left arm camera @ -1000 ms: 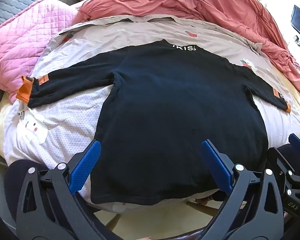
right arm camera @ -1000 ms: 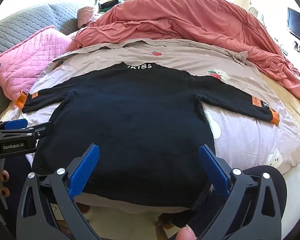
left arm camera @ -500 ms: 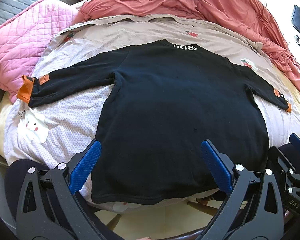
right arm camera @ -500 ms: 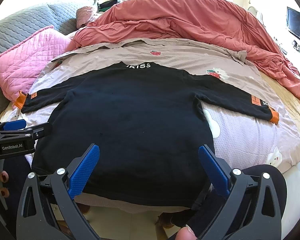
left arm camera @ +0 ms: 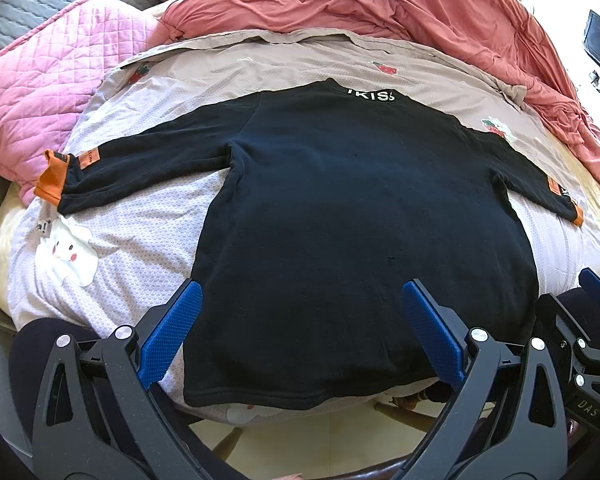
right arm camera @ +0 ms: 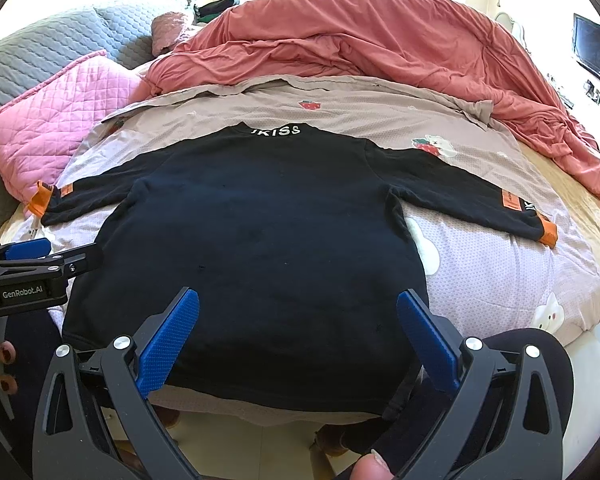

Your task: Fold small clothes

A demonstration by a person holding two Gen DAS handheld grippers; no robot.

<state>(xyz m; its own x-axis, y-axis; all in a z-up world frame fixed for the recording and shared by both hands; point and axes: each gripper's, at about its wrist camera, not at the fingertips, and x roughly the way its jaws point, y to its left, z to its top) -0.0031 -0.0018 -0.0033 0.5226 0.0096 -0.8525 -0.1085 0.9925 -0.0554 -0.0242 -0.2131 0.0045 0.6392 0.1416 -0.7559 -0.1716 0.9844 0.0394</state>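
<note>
From the left wrist, the black shirt (left arm camera: 340,220) lies flat on the bed (left arm camera: 132,240), sleeves spread toward 9 and 3 o'clock, its hem between the tips of the left gripper (left arm camera: 300,328), which gapes wide and holds nothing. From the right wrist, the shirt (right arm camera: 260,240) fills 12 o'clock; the right gripper (right arm camera: 298,332) hangs over the hem, equally wide, empty.

The bed sheet (left arm camera: 140,240) lies bare on both sides of the black shirt (left arm camera: 360,220). Behind the shirt, the red blanket (left arm camera: 380,12) and the pink quilt (left arm camera: 40,92) block the way.
</note>
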